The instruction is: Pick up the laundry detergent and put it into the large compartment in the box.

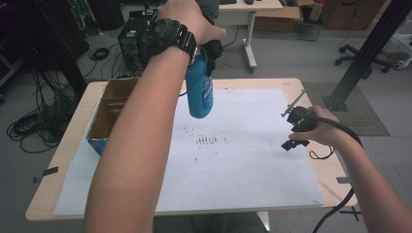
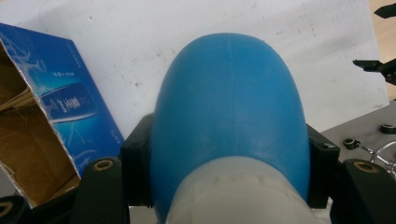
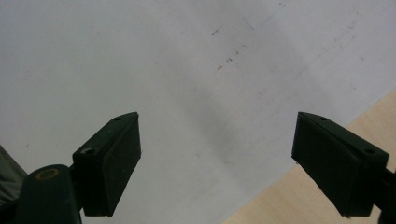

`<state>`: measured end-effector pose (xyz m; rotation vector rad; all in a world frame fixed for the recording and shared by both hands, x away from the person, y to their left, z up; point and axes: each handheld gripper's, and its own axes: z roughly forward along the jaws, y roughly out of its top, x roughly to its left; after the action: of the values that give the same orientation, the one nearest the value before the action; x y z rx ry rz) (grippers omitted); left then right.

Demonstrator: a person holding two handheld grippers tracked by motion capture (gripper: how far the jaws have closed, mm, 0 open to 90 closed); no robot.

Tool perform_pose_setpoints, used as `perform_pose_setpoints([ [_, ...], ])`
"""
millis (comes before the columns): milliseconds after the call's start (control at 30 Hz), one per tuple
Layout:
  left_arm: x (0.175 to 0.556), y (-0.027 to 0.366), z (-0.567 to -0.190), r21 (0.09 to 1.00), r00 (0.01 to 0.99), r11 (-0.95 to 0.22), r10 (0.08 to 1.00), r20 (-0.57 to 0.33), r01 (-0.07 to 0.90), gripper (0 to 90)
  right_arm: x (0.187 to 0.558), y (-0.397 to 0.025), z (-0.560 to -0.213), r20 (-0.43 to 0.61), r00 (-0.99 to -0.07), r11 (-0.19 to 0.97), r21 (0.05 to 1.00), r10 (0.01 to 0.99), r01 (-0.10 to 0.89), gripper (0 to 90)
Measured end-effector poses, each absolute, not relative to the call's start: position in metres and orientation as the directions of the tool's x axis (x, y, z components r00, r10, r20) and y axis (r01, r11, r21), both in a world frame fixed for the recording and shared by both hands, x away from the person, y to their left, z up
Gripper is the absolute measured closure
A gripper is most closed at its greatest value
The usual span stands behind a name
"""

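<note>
Bottle (image 1: 200, 92) — blue, pale cap end toward the left gripper (image 1: 212, 50), hanging body-down in the air above the white sheet (image 1: 252, 160), well clear of it. Gripped near the neck, likely so the body swings free for lowering into a compartment or standing upright. In the left gripper view the jaws press on both sides of the bottle (image 2: 229, 116): clenched on it.

Box (image 1: 109, 111) — open cardboard, blue outside, dividers within, at the sheet's left edge, just left of and below the bottle. Probably the source or the destination; which, the pictures do not tell. Its open mouth faces up, suiting a vertical carry.

Right gripper (image 1: 294, 131) — held low near the sheet's right edge, well apart from the bottle. Jaws spread wide, nothing between them; in the right gripper view bare sheet (image 3: 187, 70) and table (image 3: 303, 196) lie beyond. Seemingly parked clear — on standby.
</note>
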<state>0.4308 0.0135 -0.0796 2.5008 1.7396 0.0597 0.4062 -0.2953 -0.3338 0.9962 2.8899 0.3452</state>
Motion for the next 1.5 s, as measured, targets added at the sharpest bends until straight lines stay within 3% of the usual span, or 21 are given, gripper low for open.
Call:
perform_pose_setpoints([
  [533, 0.436, 0.032, -0.085, 0.092, 0.312, -0.309, 0.950, -0.024, 0.947, 37.5, 0.408, -0.298, -0.339, 0.017, -0.785, 0.762, 0.228, 0.619, 0.606, 15.7],
  [1500, 0.444, 0.102, -0.086, 0.088, 0.188, -0.185, 0.981, -0.034, 0.979, 37.6, 0.412, -0.290, -0.343, 0.020, -0.786, 0.766, 0.210, 0.618, 0.607, 15.7],
])
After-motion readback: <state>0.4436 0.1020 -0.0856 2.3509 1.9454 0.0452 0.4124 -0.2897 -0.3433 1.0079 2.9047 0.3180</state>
